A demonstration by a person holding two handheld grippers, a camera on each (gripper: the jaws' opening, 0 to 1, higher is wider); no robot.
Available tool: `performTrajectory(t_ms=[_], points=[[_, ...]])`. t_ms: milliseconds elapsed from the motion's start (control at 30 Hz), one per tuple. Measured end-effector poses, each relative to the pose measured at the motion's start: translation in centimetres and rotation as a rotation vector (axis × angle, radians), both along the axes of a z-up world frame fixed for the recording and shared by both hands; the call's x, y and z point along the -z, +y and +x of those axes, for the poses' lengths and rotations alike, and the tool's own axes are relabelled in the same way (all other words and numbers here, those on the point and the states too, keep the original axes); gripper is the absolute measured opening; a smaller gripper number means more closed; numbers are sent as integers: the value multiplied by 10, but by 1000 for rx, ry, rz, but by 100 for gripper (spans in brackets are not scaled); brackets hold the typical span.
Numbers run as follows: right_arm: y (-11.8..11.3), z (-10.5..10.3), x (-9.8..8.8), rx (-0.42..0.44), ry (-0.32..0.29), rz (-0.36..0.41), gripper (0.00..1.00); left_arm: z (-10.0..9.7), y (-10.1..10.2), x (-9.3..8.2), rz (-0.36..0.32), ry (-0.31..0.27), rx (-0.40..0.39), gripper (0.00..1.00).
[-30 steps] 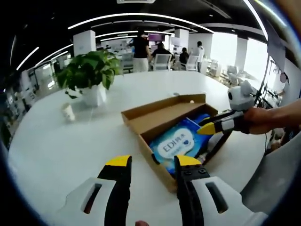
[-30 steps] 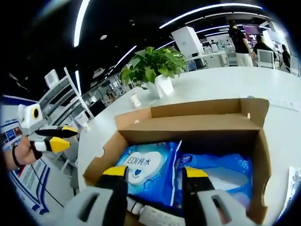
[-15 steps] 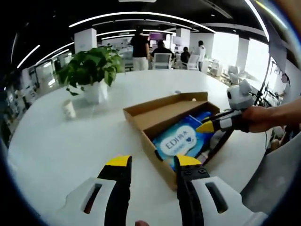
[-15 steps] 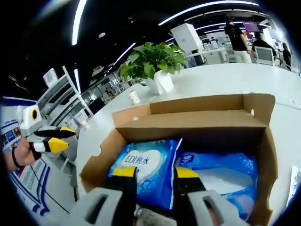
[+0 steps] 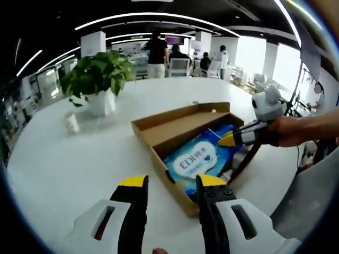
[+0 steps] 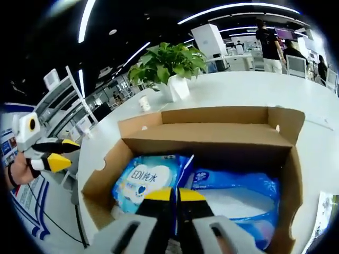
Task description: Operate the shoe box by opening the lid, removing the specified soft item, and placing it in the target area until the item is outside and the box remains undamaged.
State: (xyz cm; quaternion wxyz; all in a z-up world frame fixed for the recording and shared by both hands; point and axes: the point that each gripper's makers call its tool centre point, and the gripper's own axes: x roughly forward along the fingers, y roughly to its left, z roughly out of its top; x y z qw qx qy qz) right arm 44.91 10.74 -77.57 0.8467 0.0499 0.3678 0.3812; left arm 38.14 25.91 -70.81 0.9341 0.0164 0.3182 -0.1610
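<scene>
My right gripper has its yellow-tipped jaws drawn together, nearly touching, at the near edge of the blue pack; whether they pinch the wrapper I cannot tell. In the left gripper view the same gripper reaches into the box from the right, held in my hand, its tip over the pack.

My left gripper hovers with jaws apart, holding nothing, above the table just short of the box's near corner. In the right gripper view it sits well left of the box, off the table's edge.

The box is open, its lid folded back on the far side. The pack printed "EDI" lies flat in the near-left part of the box. Beside it, in the right part, lies a second blue pack, the two touching along their inner edges.

Beyond the box, toward the table's far-left edge, stands a plant in a white pot, with a small cup beside it. A white sheet lies on the table at the box's right. People stand and sit at the desks behind.
</scene>
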Motion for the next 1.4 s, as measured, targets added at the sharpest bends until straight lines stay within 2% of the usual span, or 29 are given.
performTrajectory(t_ms=[667,833,1133,1400], points=[[-10,-6,-8,-5,-6,-2,0,8,-19,2,-11,1,30,36],[-18,3,-8,1,-13,5,0,12,-28,1,-18,-2,41,37],[-33,1,-18,15,-23,17,0,16,-44,5,-22,8,66,37],[-42,0,-19,10,-31,16,0,22,-56,10,-24,20,84,36]])
